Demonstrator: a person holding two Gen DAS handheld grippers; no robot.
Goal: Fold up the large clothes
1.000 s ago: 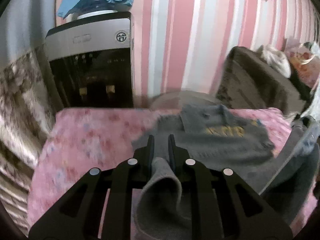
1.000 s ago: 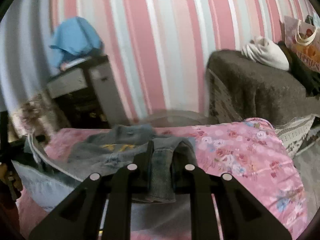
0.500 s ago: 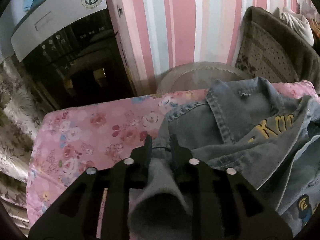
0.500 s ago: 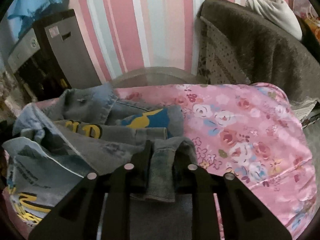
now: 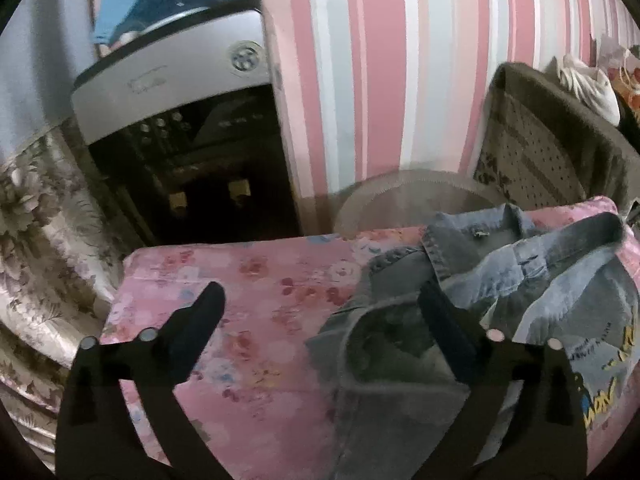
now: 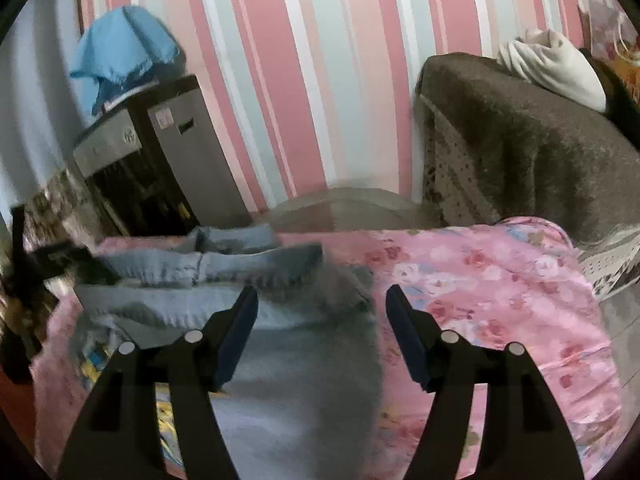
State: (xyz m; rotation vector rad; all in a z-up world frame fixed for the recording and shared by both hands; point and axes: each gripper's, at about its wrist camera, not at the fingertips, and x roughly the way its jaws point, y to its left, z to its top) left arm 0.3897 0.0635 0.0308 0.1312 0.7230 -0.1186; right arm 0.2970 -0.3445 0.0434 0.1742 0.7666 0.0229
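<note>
A pink-and-white striped wall (image 5: pixel 384 100) backs a work surface covered with a pink floral cloth (image 5: pixel 248 320), with a water dispenser (image 5: pixel 180 120) to the left and a brown covered seat (image 6: pixel 520 152) to the right. The denim jacket (image 5: pixel 500 280) lies on the cloth, partly folded, collar toward the wall, with the turned-over edge running across the surface from side to side. The left gripper (image 5: pixel 320 300) has its jaws spread wide; they have just been opening, and the grey cuff end of the jacket lies loose between them, close to the right-hand finger and not pressed. In this view the bulk of the garment lies to the right of the tool. The right gripper (image 6: pixel 320 304) stands moderately open, its jaws also having just been opening, with the folded denim edge lying free between and below the fingers; here the bulk of the garment lies to the left. The jacket thus sits between the two tools, each at one end of the fold line. The next fold probably calls for both hands together, since neither is clearly nearer the garment's centre.
</note>
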